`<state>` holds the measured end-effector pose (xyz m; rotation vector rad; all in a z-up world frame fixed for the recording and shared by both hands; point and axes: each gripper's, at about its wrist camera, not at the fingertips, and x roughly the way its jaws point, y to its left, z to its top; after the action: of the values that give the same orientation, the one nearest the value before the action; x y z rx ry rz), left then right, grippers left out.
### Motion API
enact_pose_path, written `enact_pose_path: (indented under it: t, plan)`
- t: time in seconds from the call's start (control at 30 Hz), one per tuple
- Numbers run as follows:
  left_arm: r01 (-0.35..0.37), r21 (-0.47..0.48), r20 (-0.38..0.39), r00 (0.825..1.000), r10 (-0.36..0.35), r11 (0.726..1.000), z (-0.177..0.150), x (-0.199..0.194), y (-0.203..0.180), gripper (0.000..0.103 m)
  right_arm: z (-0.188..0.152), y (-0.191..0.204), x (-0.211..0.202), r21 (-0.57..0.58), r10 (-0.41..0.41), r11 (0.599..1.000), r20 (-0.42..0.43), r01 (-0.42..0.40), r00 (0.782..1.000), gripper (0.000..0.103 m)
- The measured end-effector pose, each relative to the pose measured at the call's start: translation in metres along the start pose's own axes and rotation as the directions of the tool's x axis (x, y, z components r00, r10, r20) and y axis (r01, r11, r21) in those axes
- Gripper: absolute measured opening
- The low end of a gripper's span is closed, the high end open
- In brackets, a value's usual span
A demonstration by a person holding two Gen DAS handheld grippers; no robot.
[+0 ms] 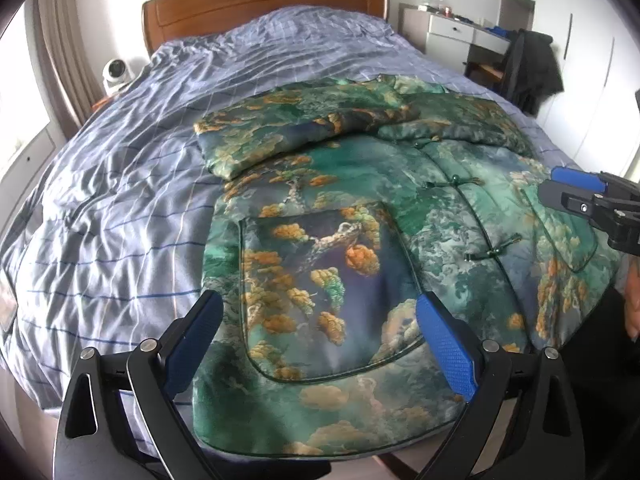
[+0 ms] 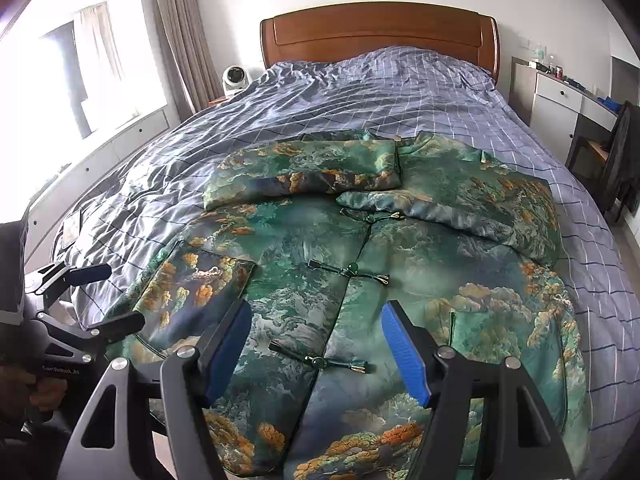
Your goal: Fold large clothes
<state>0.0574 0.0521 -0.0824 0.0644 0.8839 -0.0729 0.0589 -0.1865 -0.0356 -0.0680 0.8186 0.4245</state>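
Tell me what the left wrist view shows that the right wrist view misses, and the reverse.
Only the left wrist view shows the right tool from the side, over the jacket's right part, and the near hem of the jacket. Only the right wrist view shows the window, the left tool from the side, and all three knot fasteners, including the nearest one. Both show the green patterned jacket lying front up on the checked bedspread with its sleeves folded across the chest, the wooden headboard, and open tools holding nothing.

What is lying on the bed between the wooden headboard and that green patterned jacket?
Only the rumpled blue checked duvet; nothing else lies between the headboard and the jacket, clearest in the right wrist view.
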Motion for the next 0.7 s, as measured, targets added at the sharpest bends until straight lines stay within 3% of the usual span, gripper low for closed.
enact_pose_path:
  t: [0.17, 0.3, 0.43, 0.53, 0.7]
  plan:
    - [-0.017, -0.088, -0.018, 1.0, 0.016, 0.996, -0.006, -0.002, 0.042, 0.097, 0.002, -0.018, -0.006, 0.038, -0.011, 0.999, -0.007, 0.011, 1.0, 0.069]
    - [-0.015, -0.236, -0.08, 0.997, -0.004, 0.972, -0.024, 0.007, 0.093, 0.097, -0.005, -0.076, -0.03, 0.103, -0.115, 0.988, -0.014, 0.116, 0.993, 0.069]
    - [0.108, -0.38, -0.13, 0.977, -0.168, 0.919, -0.042, 0.022, 0.122, 0.097, -0.033, -0.155, -0.042, 0.205, -0.198, 0.953, -0.129, 0.222, 0.972, 0.074]
    - [0.104, -0.408, -0.157, 0.971, -0.182, 0.907, -0.052, 0.037, 0.124, 0.097, -0.058, -0.195, -0.043, 0.235, -0.213, 0.935, -0.227, 0.266, 0.95, 0.074]
    - [0.227, -0.415, -0.214, 0.917, -0.337, 0.881, -0.062, 0.063, 0.107, 0.098, -0.092, -0.225, -0.035, 0.288, -0.129, 0.932, -0.301, 0.219, 0.945, 0.074]
